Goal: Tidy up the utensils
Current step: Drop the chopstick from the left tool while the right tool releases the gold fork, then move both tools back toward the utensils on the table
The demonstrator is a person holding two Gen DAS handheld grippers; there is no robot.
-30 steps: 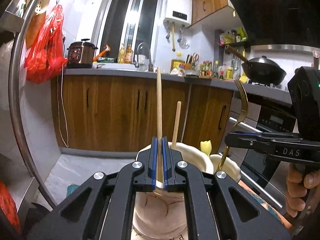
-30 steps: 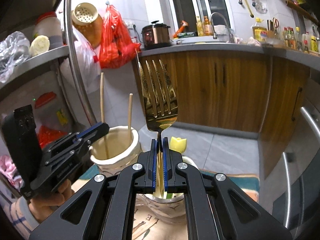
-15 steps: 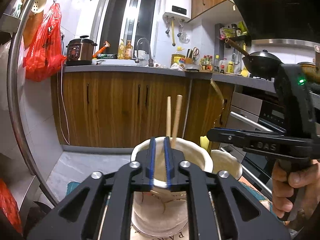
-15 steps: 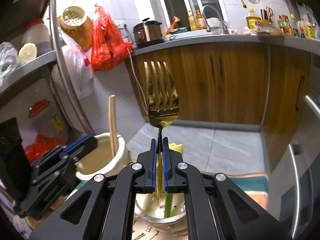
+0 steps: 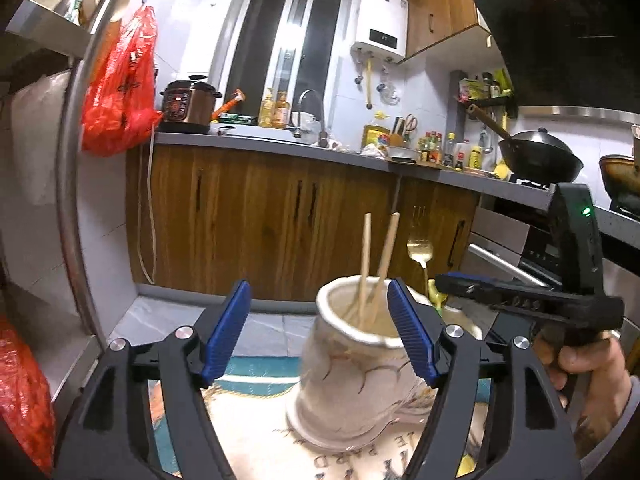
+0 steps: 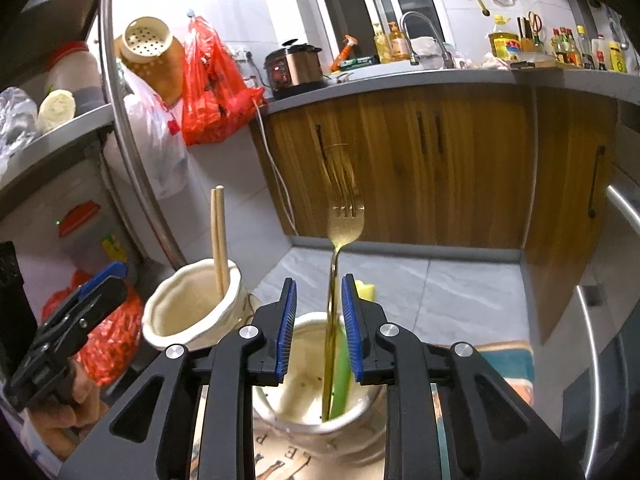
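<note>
both claws are letting go at once. a second ago the left gripper (image 5: 318,330) was pinched on a chopstick above the left jar (image 5: 352,364); now its jaws are opening, wide apart with nothing between the pads, and the pair of chopsticks (image 5: 376,264) stands free inside that jar, leaning toward 12 o'clock. the right gripper (image 6: 318,328) had the gold fork (image 6: 340,240) clamped by its handle; its jaws are opening too, the handle between the pads but seemingly touched by neither, its lower end down in the right jar (image 6: 316,420) beside a green utensil (image 6: 342,376). i judge both drops done, so other loose cutlery would come next.

the left wrist view shows the fork only as a small head at 1 o'clock of the left jar, the right jar mostly hidden. the right wrist view looks into that jar and shows the left jar at 9 o'clock
</note>
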